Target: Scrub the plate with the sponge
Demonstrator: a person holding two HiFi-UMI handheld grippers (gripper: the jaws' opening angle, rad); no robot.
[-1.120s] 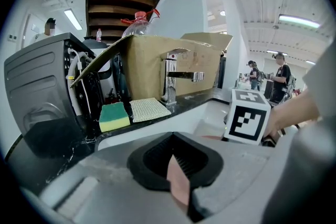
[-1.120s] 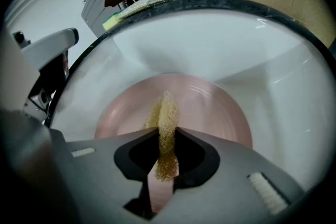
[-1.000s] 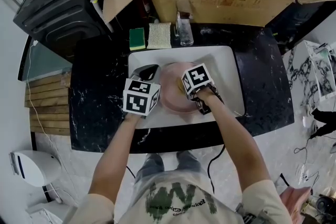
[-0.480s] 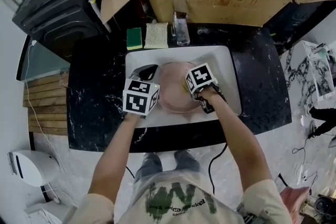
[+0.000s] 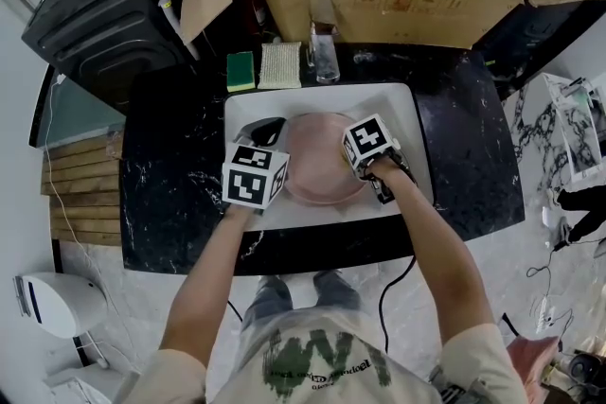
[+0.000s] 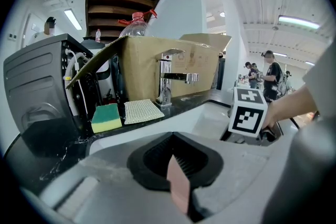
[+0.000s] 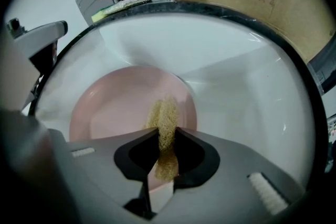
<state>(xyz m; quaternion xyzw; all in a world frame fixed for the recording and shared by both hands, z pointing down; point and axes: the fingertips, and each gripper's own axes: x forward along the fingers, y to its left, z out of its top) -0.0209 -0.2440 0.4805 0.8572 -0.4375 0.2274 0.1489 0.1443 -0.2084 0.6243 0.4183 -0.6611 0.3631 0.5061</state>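
Head view. Pink plate (image 5: 317, 173) lies in the white sink basin (image 5: 409, 114), a little left of centre. Left gripper (image 5: 270, 130) sits at the plate's 10 o'clock rim. Right gripper (image 5: 352, 156) comes in from 3 o'clock, over the plate's right side. On the black counter (image 5: 170, 166) at the sink's 11 o'clock lie a green-and-yellow sponge (image 5: 240, 69) and a pale mesh cloth (image 5: 282, 63), with the faucet (image 5: 326, 52) at 12.

Left gripper view. Jaws are nearly together, pinching a thin pink edge, which I take to be the plate's rim. Only that sliver shows. The rest of the plate is below frame.

Right gripper view. Jaws are narrow, clamped on a fibrous tan sponge (image 7: 164, 118) that sticks out past the tips toward 12. Its far end meets the plate at the dish's 3 o'clock side. I can't confirm how hard it presses.

Handling, my judgement. The plate looks rigid and glossy, so probably slick once wet and chip-prone against the basin. A rim pinch is the only real hold, and it resists sliding but not twisting. The sponge is soft and springy and folds under load. The jaws already hold it well back from its working end, which suits light strokes.
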